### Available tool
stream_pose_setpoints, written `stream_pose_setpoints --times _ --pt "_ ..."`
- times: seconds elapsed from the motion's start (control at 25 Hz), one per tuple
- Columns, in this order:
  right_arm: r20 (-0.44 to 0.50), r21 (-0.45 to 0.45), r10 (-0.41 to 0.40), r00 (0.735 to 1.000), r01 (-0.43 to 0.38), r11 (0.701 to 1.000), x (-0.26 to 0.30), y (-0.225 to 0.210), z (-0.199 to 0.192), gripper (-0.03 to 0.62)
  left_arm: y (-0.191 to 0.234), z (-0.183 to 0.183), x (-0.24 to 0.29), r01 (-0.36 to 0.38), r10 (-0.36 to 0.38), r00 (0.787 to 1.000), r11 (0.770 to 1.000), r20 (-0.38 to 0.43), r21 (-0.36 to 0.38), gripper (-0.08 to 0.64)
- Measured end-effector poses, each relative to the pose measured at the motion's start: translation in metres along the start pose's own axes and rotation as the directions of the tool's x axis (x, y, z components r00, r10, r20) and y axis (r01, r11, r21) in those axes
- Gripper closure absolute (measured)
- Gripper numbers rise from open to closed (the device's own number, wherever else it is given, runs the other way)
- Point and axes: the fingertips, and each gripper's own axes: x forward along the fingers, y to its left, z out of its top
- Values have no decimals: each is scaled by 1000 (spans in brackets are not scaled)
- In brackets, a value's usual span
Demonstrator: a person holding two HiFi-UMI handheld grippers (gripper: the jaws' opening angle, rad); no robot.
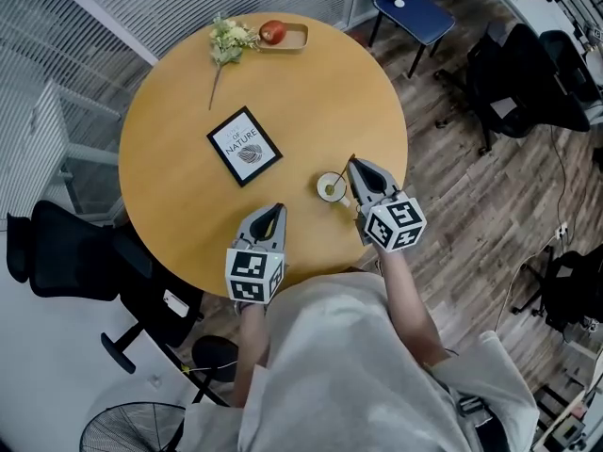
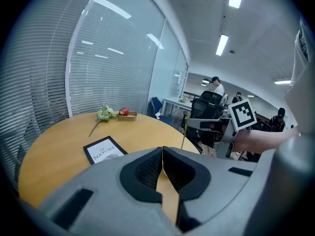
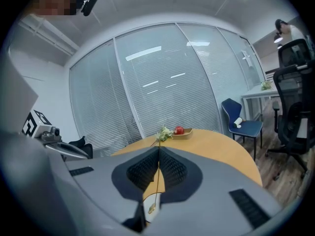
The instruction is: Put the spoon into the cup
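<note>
On the round worktop (image 1: 170,111), approx. 4 o'clock, the right tool (image 1: 356,164) pinches the one spoon (image 3: 156,181) by its thin handle, bowl end down in the one cup (image 1: 332,187) (mostly hidden behind jaws in right gripper view). The left tool (image 1: 274,207), jaws closed w/ nothing between, is at 6 o'clock.
</note>
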Motion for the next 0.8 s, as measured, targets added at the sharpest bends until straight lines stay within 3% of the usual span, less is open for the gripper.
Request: stream_pose_setpoints --times 0.8 --pt "-33 27 22 999 -21 999 12 4 -27 591 14 -7 1 -6 8 999 999 -51 35 551"
